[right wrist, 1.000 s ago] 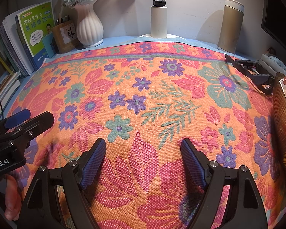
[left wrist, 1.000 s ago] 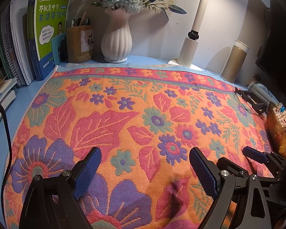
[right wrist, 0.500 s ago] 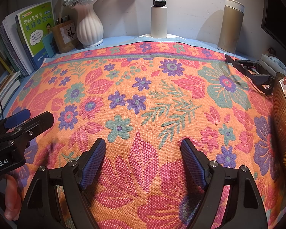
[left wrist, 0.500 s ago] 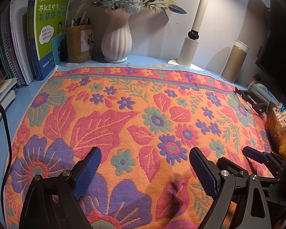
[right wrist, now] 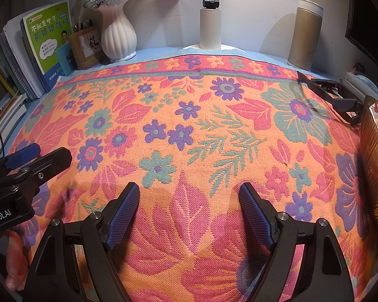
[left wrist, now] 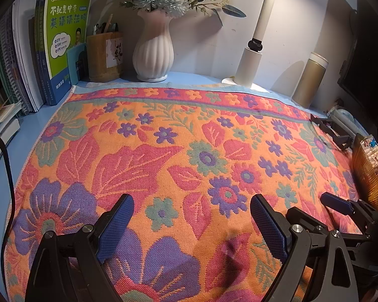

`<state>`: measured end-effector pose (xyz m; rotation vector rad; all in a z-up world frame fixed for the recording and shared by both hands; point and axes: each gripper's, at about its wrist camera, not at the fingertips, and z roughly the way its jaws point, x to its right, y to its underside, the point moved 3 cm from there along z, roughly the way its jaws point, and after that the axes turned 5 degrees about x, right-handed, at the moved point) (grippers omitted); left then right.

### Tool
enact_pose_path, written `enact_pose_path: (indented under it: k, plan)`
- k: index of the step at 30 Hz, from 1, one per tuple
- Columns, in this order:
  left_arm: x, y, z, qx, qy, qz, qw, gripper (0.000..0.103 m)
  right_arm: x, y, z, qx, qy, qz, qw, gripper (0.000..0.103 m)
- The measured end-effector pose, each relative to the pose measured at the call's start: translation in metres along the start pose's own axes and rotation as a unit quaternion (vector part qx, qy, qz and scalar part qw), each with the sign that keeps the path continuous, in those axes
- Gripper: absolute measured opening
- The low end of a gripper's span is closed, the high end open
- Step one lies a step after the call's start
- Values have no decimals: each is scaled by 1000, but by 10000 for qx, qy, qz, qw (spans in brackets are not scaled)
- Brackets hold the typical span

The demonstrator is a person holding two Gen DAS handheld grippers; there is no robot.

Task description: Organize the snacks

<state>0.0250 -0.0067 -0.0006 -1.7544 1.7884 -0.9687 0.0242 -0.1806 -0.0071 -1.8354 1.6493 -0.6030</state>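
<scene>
Both tools spread over the flowered cloth

We held the left tool (left wrist: 191, 222) and right tool (right wrist: 189, 211) with jaws apart and nothing between them, above the floral cloth (left wrist: 163, 151) on the counter (left wrist: 2, 156). The snacks (left wrist: 373, 151) sat in an amber basket (right wrist: 375, 166) at the far right edge.

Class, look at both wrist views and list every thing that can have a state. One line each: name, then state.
left gripper: open, nothing between its jaws
right gripper: open, nothing between its jaws
desk lamp: on, lighting the wall
flask: upright, lid on
vase: upright, flowers in it
pen holder: upright, pens inside
floral cloth: spread flat
snack basket: packets inside
</scene>
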Motion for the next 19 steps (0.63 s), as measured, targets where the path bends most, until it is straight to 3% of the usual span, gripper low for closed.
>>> enact_pose_path:
  k: [19]
  plan:
    - [1,-2,-1,111,-81,33,9999,92,0,0,0,-5,3,-7,10000,82]
